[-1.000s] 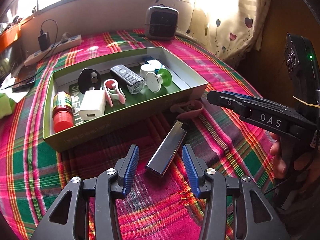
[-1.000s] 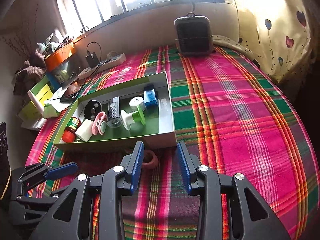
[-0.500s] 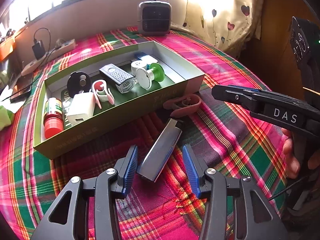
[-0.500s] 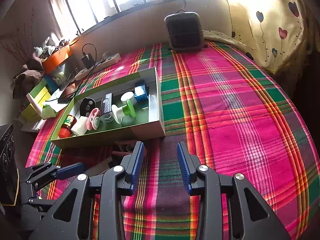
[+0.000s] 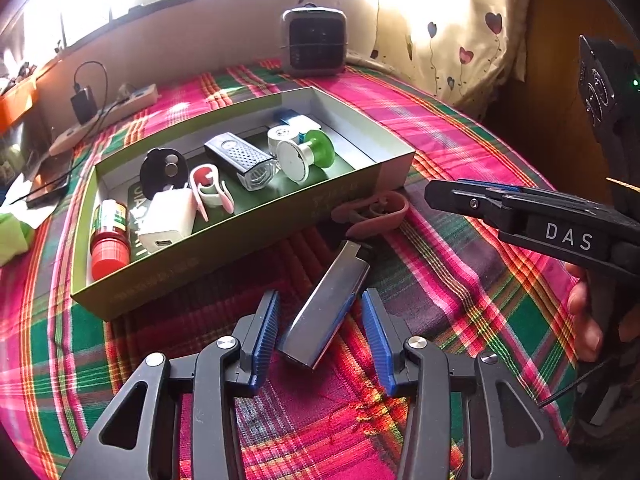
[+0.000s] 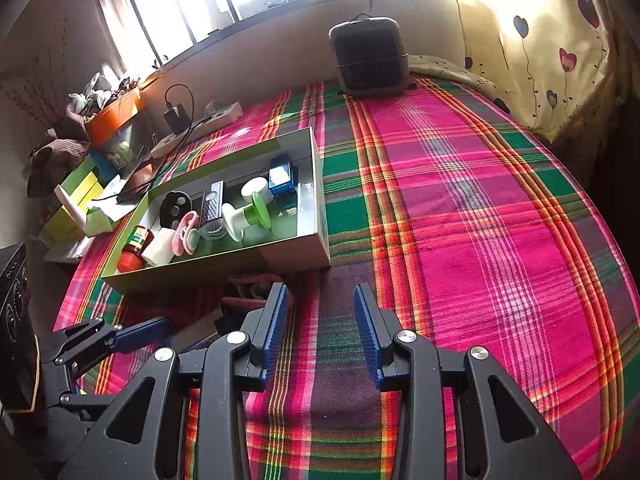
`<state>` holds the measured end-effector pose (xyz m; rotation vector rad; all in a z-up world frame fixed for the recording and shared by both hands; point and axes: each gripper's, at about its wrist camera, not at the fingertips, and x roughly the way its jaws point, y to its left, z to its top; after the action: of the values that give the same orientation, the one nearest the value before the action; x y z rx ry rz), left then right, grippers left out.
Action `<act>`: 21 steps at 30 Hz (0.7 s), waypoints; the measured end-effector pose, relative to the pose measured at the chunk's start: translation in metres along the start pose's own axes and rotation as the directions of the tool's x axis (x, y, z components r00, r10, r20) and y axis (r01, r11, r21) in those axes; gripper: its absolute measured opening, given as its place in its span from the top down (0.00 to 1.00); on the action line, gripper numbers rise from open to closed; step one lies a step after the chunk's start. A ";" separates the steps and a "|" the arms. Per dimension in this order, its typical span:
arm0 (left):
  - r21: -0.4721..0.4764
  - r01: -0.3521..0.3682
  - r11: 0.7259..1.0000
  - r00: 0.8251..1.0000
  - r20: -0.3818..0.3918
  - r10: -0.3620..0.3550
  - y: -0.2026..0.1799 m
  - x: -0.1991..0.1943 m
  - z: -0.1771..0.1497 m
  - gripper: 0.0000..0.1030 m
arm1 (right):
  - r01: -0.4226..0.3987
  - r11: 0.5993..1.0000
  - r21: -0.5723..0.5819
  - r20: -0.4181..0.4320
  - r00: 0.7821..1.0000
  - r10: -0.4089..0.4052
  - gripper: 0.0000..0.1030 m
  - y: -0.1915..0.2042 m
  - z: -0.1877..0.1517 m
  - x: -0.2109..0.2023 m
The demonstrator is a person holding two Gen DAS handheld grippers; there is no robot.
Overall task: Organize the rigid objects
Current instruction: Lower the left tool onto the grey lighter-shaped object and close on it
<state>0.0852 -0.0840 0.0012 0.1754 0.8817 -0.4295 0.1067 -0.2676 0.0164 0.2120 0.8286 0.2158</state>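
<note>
Closing around a silver lighter, the left hand-held gripper has its blue pads on either side, not yet pressing it. The lighter lies slantwise on the plaid surface, just outside the near wall of the green box. A pink clip rests beside its far end, against the box. The right hand-held gripper hovers with jaws apart and nothing between them. Inside the box sit a red-capped bottle, white charger and green spool. A small heater stands at the far edge.
</note>
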 end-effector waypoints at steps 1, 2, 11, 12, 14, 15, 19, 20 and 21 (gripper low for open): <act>-0.005 -0.001 1.000 1.000 0.002 0.001 0.001 0.000 0.000 0.65 | 0.001 1.000 0.001 -0.001 1.000 -0.001 0.65 0.000 0.000 0.001; -0.011 0.001 1.000 1.000 0.003 -0.001 0.002 -0.001 0.000 0.67 | 0.000 1.000 0.001 -0.001 1.000 0.000 0.65 0.000 0.000 0.001; -0.033 0.018 0.999 1.000 0.010 -0.017 0.009 -0.004 -0.003 0.79 | 0.007 1.000 -0.005 -0.016 1.000 -0.007 0.65 0.003 -0.002 0.005; -0.034 0.019 0.999 1.000 0.011 -0.018 0.010 -0.004 -0.004 0.79 | 0.008 1.000 -0.007 -0.016 1.000 -0.008 0.65 0.004 -0.002 0.005; -0.036 0.020 0.999 1.000 0.013 -0.020 0.011 -0.006 -0.005 0.79 | 0.010 1.000 -0.010 -0.018 1.000 -0.010 0.65 0.005 -0.002 0.006; -0.039 0.022 0.999 1.000 0.013 -0.021 0.011 -0.006 -0.006 0.79 | 0.011 1.000 -0.011 -0.018 1.000 -0.011 0.65 0.005 -0.002 0.006; -0.053 0.026 0.998 1.000 0.018 -0.025 0.015 -0.010 -0.011 0.79 | 0.013 1.000 -0.022 -0.021 1.000 -0.013 0.65 0.010 -0.002 0.006; -0.058 0.026 0.998 1.000 0.019 -0.024 0.017 -0.011 -0.013 0.79 | 0.013 1.000 -0.026 -0.022 1.000 -0.014 0.65 0.011 -0.002 0.007; -0.064 0.024 0.998 1.000 0.020 -0.023 0.018 -0.013 -0.014 0.79 | 0.012 0.999 -0.029 -0.023 1.000 -0.013 0.65 0.012 -0.002 0.007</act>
<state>0.0760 -0.0591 0.0016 0.1018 0.8780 -0.4235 0.1084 -0.2541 0.0131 0.1769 0.8490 0.2187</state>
